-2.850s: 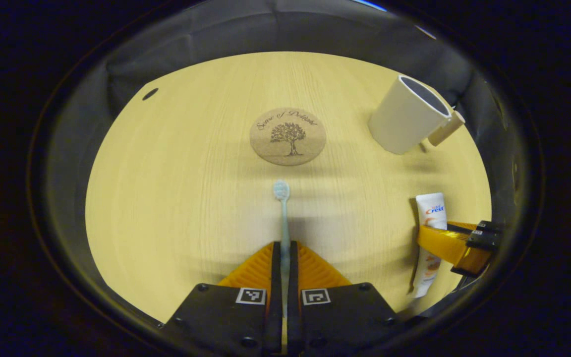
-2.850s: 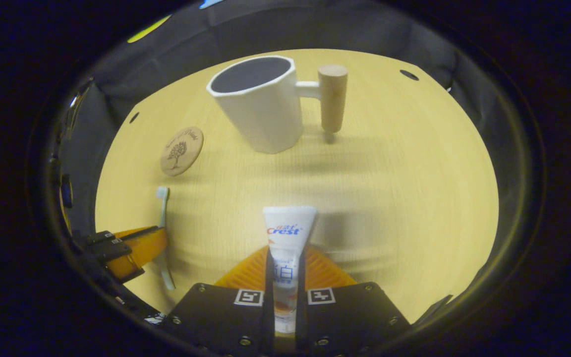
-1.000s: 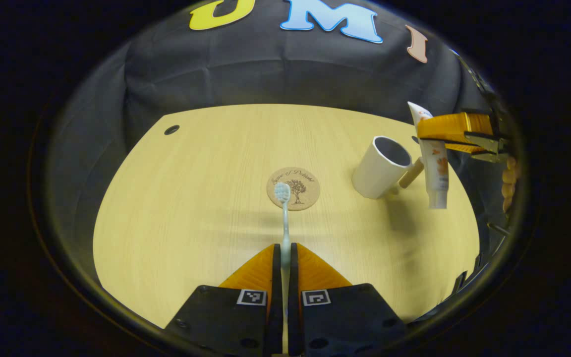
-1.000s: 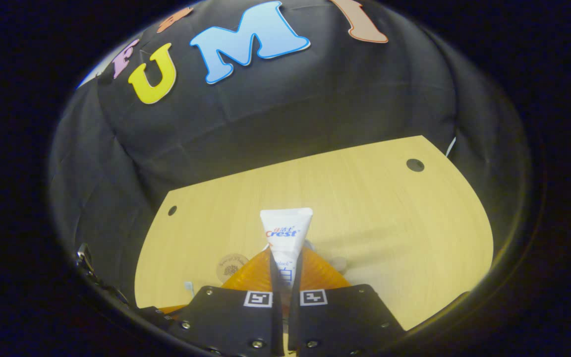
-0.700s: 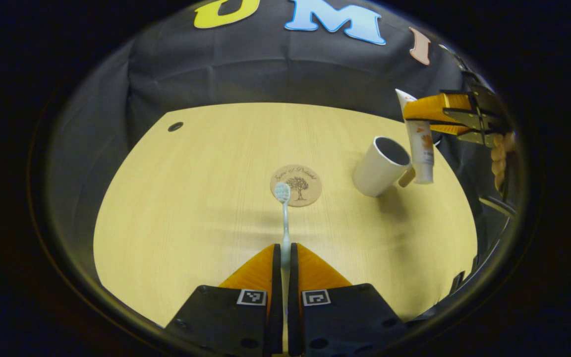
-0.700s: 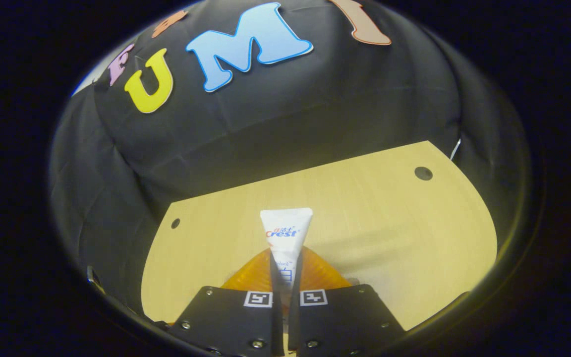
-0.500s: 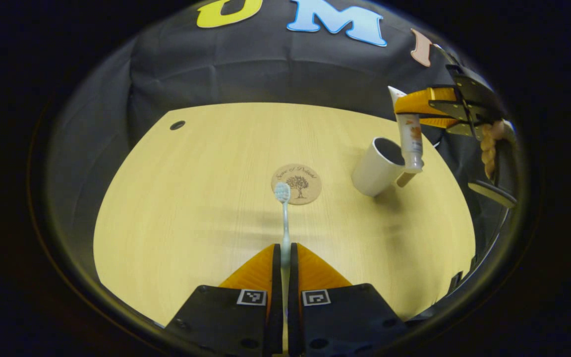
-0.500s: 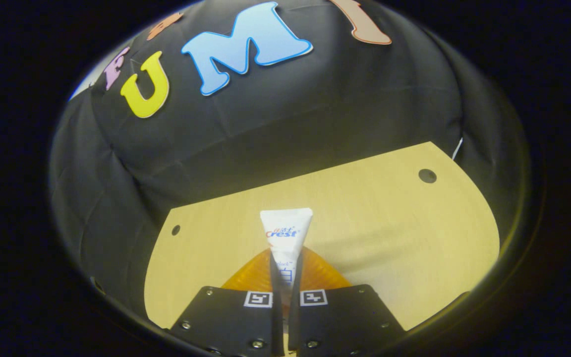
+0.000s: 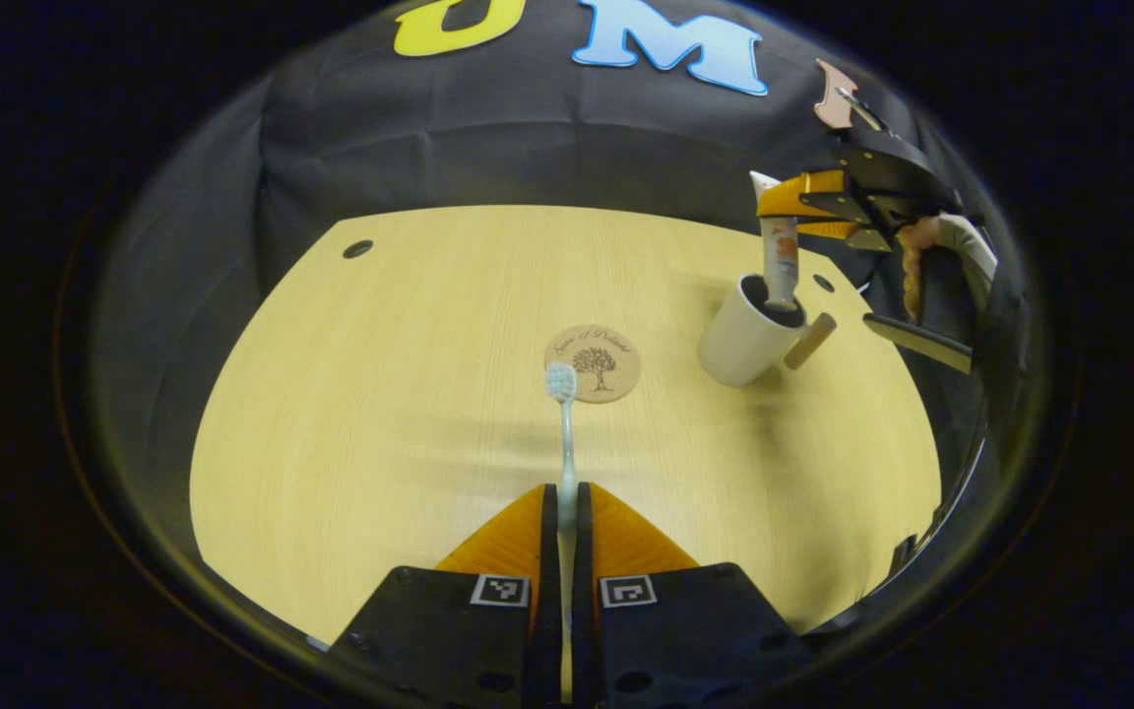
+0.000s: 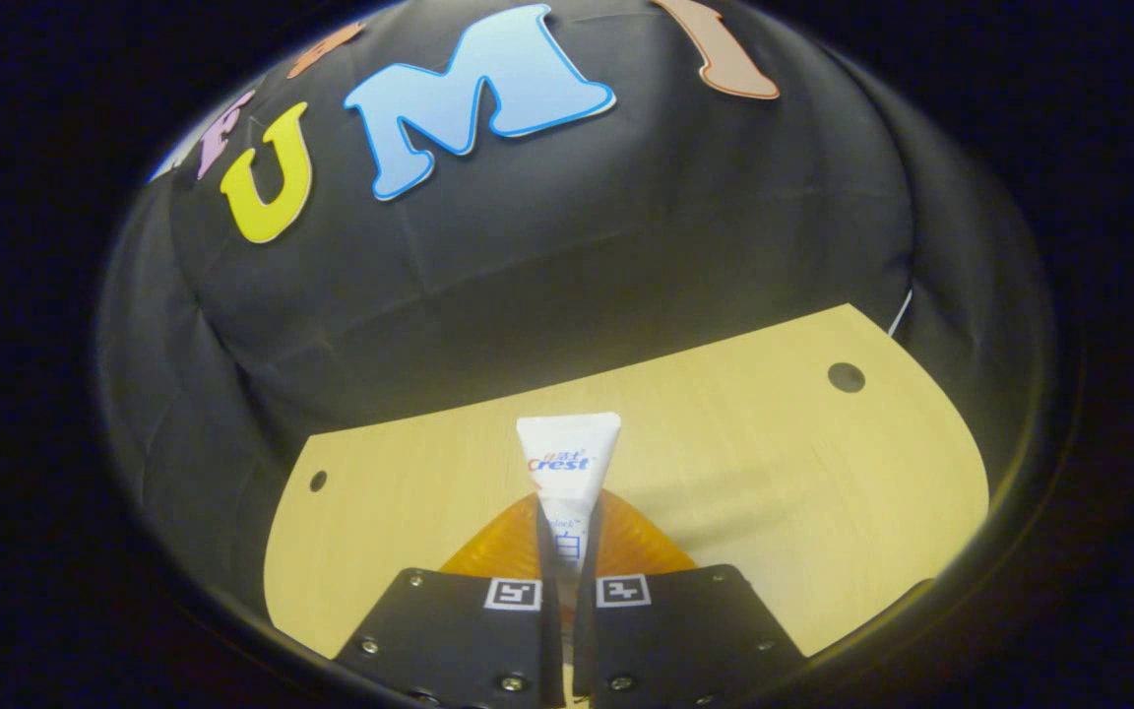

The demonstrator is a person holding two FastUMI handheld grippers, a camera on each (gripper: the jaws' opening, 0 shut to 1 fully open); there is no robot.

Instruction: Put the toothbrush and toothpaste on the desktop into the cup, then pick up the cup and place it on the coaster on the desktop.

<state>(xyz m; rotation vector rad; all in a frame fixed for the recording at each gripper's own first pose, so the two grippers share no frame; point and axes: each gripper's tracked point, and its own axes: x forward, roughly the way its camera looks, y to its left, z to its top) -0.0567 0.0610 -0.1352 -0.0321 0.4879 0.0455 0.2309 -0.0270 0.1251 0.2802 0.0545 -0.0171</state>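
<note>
My left gripper is shut on a pale blue toothbrush, held above the wooden desktop with its head toward the round cork coaster. To the right of the coaster stands the white cup with a wooden handle. Above it the right gripper holds the white toothpaste tube upright, cap end dipping into the cup's mouth. In the right gripper view my right gripper is shut on the toothpaste tube, whose flat end points forward.
The booth's black cloth wall closes off the back of the desktop. Small round holes sit near the desktop's far corners. A person's hand holds the right gripper at the right edge of the left gripper view.
The right gripper carried the toothpaste up and left over the cup, and the tube's lower end now enters the cup's mouth. The left gripper holds the lifted toothbrush nearly still.
</note>
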